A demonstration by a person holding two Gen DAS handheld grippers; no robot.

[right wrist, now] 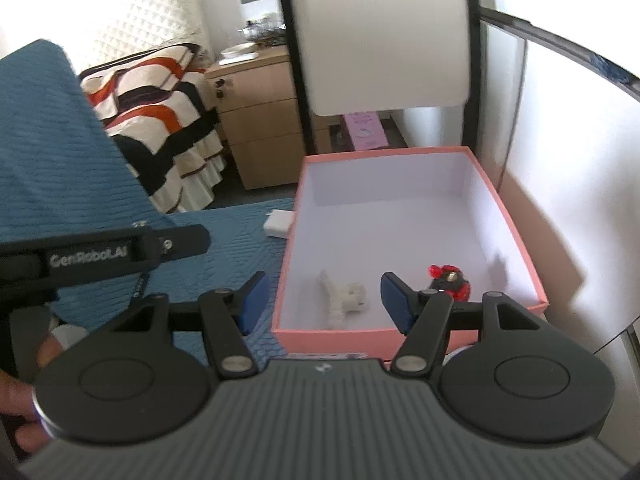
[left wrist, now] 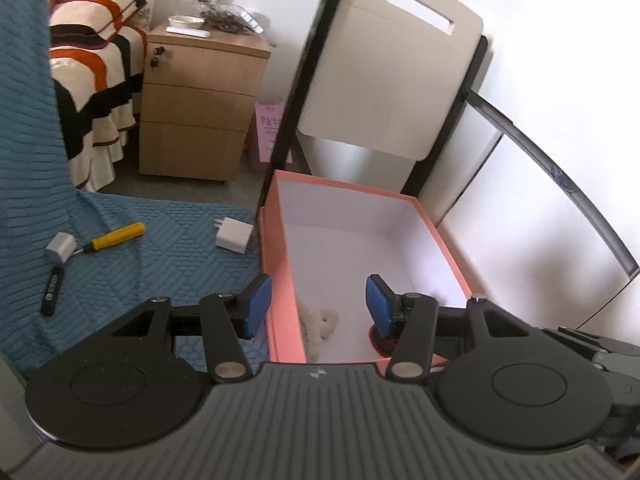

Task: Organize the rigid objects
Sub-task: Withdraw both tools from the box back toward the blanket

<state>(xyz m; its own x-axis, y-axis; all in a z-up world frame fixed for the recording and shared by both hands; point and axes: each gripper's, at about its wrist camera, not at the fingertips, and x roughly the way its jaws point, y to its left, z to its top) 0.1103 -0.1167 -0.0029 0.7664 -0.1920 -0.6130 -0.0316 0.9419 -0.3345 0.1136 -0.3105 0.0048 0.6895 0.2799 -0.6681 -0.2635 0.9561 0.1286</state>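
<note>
Between the blue pads of the left tool (left wrist: pixel 318 306), spread wide and holding nothing, runs the near left wall of the pink box (left wrist: pixel 280 280), so one finger hangs outside over the blue cloth (left wrist: pixel 140 264) and the other inside. The right tool (right wrist: pixel 320 302) is likewise spread and empty, straddling the same corner from a little further back.

Two things already lie on the box's white floor: a fuzzy cream-white toy (right wrist: pixel 344 296) and a glossy red and black piece (right wrist: pixel 450 280), near each other but apart. Sorting looks partly done, and by my reading both tools are between drops.

Left on the quilted, ribbed cloth, well apart from the box except the first, are:
- a white plug block (left wrist: pixel 234 234), smooth and boxy, prongs up, just beside the box wall;
- a yellow-handled tool (left wrist: pixel 116 237), slim and round;
- a small grey block (left wrist: pixel 61 247) touching its tip;
- a flat black stick (left wrist: pixel 52 290).

Next likely calls for swinging the left tool out over the cloth. The plug block is nearest; its slick flat faces should take a square pinch well. The round handle may roll, so it is best gripped across its middle.
</note>
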